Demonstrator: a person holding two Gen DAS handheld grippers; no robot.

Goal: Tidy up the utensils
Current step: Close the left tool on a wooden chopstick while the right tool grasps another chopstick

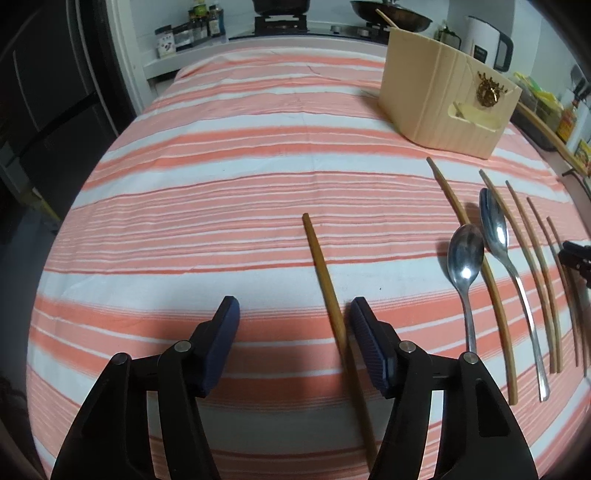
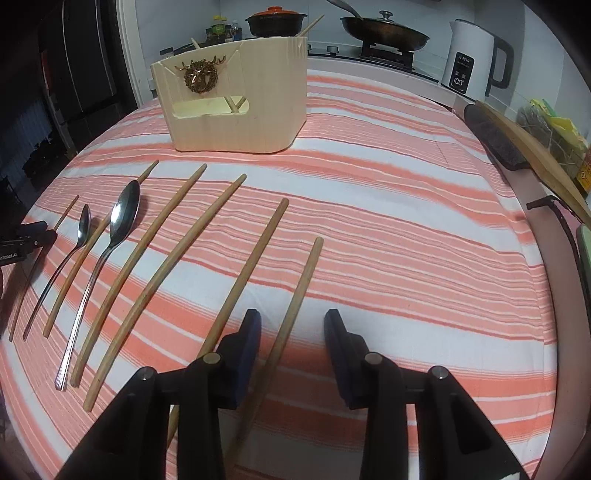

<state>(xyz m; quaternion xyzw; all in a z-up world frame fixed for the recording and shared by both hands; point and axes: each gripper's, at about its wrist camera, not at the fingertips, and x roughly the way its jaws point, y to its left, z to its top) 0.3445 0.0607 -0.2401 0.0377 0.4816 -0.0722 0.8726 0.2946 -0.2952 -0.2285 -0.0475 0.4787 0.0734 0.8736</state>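
Note:
Several wooden chopsticks and two metal spoons lie in a row on the striped cloth. My left gripper [image 1: 294, 312] is open, low over the cloth, with one chopstick [image 1: 325, 280] between its fingers near the right pad. My right gripper [image 2: 292, 325] is open, with the rightmost chopstick [image 2: 295, 295] between its fingers. The small spoon [image 1: 464, 266] and the large spoon [image 1: 496, 236] lie to the right in the left wrist view; they also show in the right wrist view, small spoon [image 2: 79, 236] and large spoon [image 2: 123, 218]. A beige utensil holder [image 2: 236, 99] with a gold deer badge stands behind them; it also shows in the left wrist view [image 1: 439, 107].
The table carries an orange and white striped cloth [image 1: 221, 184]. A white kettle [image 2: 472, 59], a stove with a pan [image 2: 384, 31] and a pot stand behind. A dark brush and a wooden board [image 2: 524, 136] lie at the right edge. A dark fridge [image 1: 48, 92] stands left.

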